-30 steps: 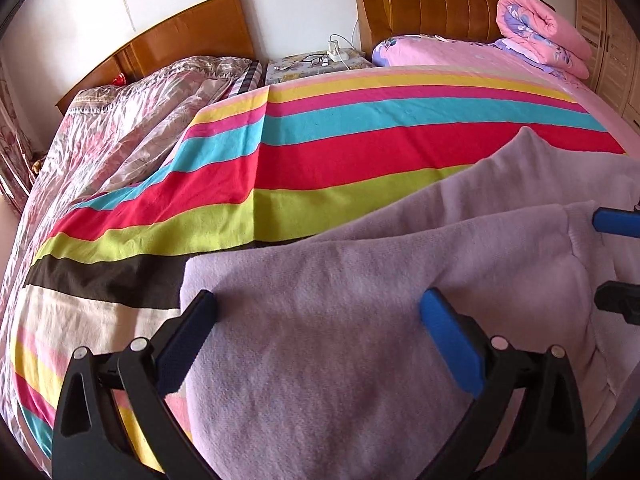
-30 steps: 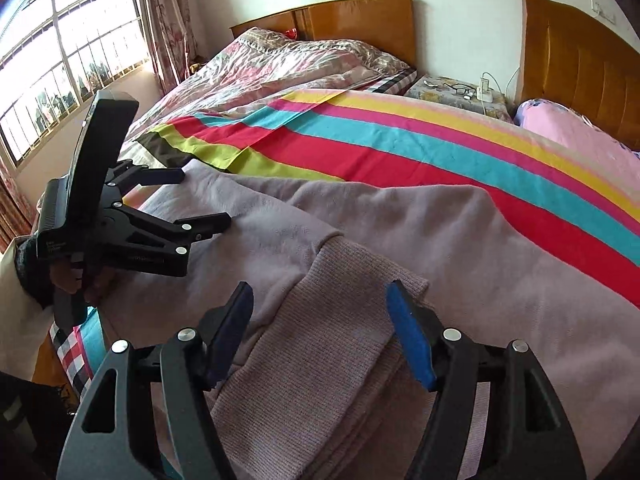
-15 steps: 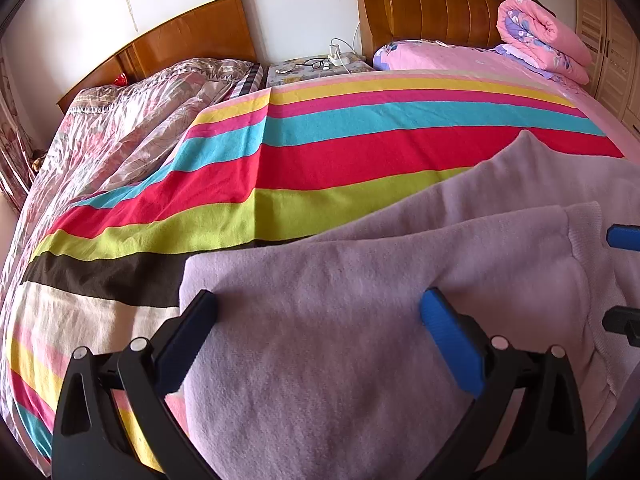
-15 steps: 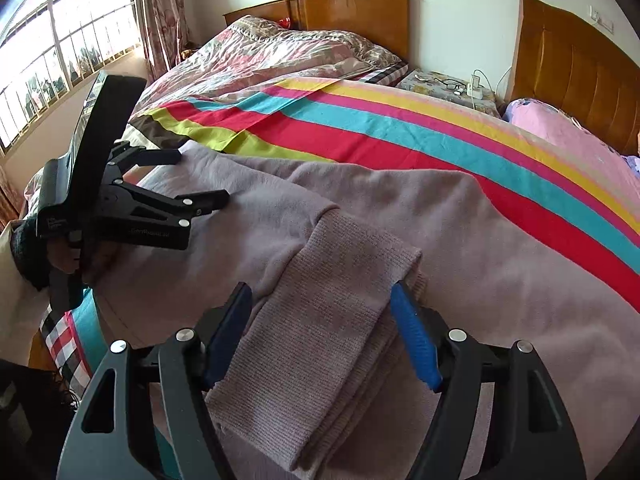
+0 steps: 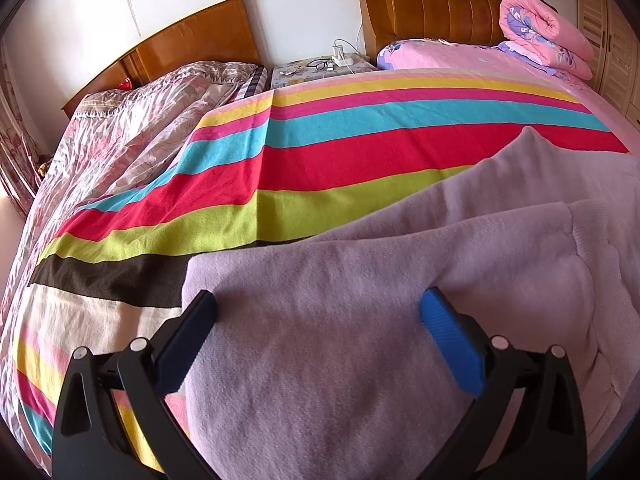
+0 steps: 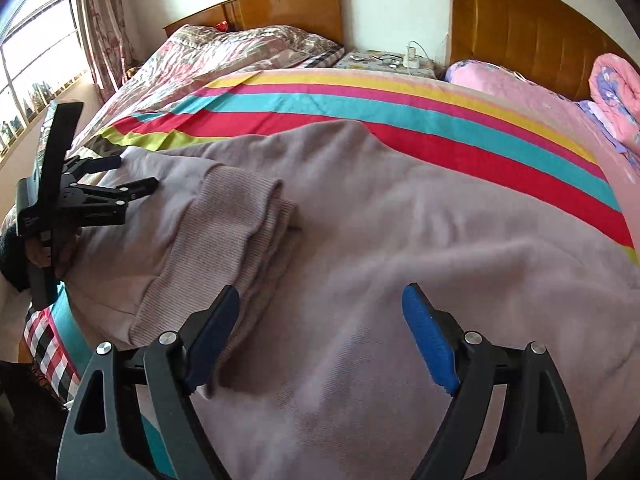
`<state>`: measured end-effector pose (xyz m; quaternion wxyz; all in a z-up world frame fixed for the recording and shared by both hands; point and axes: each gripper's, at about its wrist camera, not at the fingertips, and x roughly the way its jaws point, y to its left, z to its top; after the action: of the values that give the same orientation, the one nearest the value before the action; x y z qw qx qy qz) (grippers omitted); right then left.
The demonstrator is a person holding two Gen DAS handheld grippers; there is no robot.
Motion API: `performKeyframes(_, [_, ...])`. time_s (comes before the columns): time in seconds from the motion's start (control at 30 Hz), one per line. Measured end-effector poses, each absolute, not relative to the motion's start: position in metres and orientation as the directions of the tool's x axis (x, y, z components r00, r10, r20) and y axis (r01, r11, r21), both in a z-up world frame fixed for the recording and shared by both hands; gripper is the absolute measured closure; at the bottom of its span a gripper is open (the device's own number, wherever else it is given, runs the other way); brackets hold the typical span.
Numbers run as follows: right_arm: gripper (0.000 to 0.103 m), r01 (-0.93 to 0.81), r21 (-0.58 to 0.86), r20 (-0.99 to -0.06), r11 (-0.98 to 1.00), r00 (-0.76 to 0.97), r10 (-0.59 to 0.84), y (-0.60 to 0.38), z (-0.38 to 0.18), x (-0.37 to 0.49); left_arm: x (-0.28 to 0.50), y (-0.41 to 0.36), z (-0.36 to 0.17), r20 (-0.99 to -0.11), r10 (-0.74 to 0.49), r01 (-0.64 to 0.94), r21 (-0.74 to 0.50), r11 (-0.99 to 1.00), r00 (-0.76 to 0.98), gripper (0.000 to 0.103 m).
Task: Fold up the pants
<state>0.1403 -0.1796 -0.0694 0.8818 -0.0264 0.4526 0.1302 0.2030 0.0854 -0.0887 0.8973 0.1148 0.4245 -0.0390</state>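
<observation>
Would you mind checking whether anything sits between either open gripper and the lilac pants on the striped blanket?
Nothing visible does. The left gripper and right gripper both hang open directly over the lilac knit pants, with only bare fabric between their fingers, on the striped blanket.

Striped blanket [image 5: 320, 168] spread over bed, bands of yellow, pink, teal, red, lime, black, cream. Floral quilt [image 5: 132, 120] bunched along blanket's left edge. 2 wooden headboards against white wall: lighter one [image 5: 192, 36] behind quilt, darker one [image 5: 436, 4] at right. Nightstand [image 5: 320, 70] between them, with glasses, cables, white charger. Pink pillow [image 5: 432, 52] below darker headboard. Rolled pink floral comforter [image 5: 544, 32] beside it. Window [image 6: 28, 80] and patterned curtain [image 6: 104, 28] at far left.
</observation>
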Motion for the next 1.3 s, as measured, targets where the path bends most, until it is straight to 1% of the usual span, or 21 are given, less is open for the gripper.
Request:
performKeyframes(0.07, [0.021, -0.196, 0.043, -0.833, 0.980, 0.534, 0.144, -0.199, -0.081, 0.139, 0.203, 0.085, -0.089, -0.770, 0.028, 0.167, 0.174, 0.970, 0.637, 0.001])
performKeyframes(0.13, [0.021, -0.205, 0.069, -0.818, 0.976, 0.548, 0.173, -0.213, -0.082, 0.130, 0.203, 0.083, -0.088, -0.772, 0.042, 0.158, 0.182, 0.970, 0.634, 0.001])
performKeyframes(0.23, [0.021, -0.188, 0.086, -0.816, 0.978, 0.550, 0.177, -0.227, -0.079, 0.119, 0.199, 0.074, -0.081, -0.785, 0.085, 0.124, 0.202, 0.972, 0.614, 0.001])
performKeyframes(0.33, [0.021, -0.135, 0.103, -0.788, 0.985, 0.594, 0.164, -0.247, -0.071, 0.109, 0.190, 0.048, -0.063, -0.778, -0.026, 0.201, 0.130, 0.971, 0.628, 0.001])
performKeyframes(0.43, [0.021, -0.064, 0.092, -0.780, 0.994, 0.616, 0.112, -0.269, -0.072, 0.106, 0.188, 0.006, -0.054, -0.770, -0.078, 0.295, 0.147, 0.944, 0.634, 0.001])
performKeyframes(0.53, [0.021, -0.001, 0.079, -0.785, 0.997, 0.616, 0.062, -0.286, -0.077, 0.102, 0.193, -0.044, -0.050, -0.780, -0.153, 0.394, 0.128, 0.910, 0.607, 0.001])
performKeyframes(0.63, [0.021, 0.021, 0.093, -0.771, 0.995, 0.634, 0.059, -0.295, -0.074, 0.095, 0.199, -0.099, -0.049, -0.784, -0.251, 0.495, 0.082, 0.865, 0.567, 0.001])
performKeyframes(0.73, [0.020, 0.028, 0.074, -0.768, 0.997, 0.639, 0.039, -0.301, -0.075, 0.087, 0.202, -0.157, -0.058, -0.798, -0.311, 0.587, 0.064, 0.807, 0.515, 0.001])
performKeyframes(0.8, [0.019, 0.029, 0.070, -0.778, 0.997, 0.627, 0.036, -0.306, -0.079, 0.081, 0.205, -0.190, -0.069, -0.814, -0.328, 0.629, 0.059, 0.775, 0.480, 0.001])
performKeyframes(0.9, [0.019, -0.007, 0.039, -0.783, 0.999, 0.621, 0.035, -0.305, -0.085, 0.072, 0.213, -0.228, -0.090, -0.839, -0.313, 0.655, 0.066, 0.752, 0.445, 0.001])
performKeyframes(0.97, [0.018, -0.028, 0.032, -0.786, 0.999, 0.617, 0.043, -0.305, -0.088, 0.066, 0.224, -0.240, -0.104, -0.854, -0.288, 0.652, 0.078, 0.754, 0.434, 0.001])
performKeyframes(1.07, [0.018, -0.059, 0.079, -0.777, 0.995, 0.622, 0.098, -0.315, -0.089, 0.055, 0.237, -0.243, -0.110, -0.841, -0.330, 0.640, 0.024, 0.768, 0.429, 0.001])
performKeyframes(1.17, [0.018, -0.061, 0.216, -0.725, 0.974, 0.658, 0.202, -0.342, -0.078, 0.037, 0.238, -0.243, -0.112, -0.823, -0.346, 0.643, 0.030, 0.765, 0.450, 0.001])
performKeyframes(1.27, [0.019, 0.004, 0.323, -0.672, 0.946, 0.705, 0.227, -0.379, -0.071, 0.015, 0.239, -0.242, -0.111, -0.820, -0.347, 0.639, 0.030, 0.768, 0.456, 0.001])
performKeyframes(1.3, [0.024, 0.022, 0.343, -0.661, 0.939, 0.716, 0.224, -0.389, -0.070, 0.010, 0.239, -0.242, -0.112, -0.818, -0.347, 0.637, 0.031, 0.770, 0.459, 0.001])
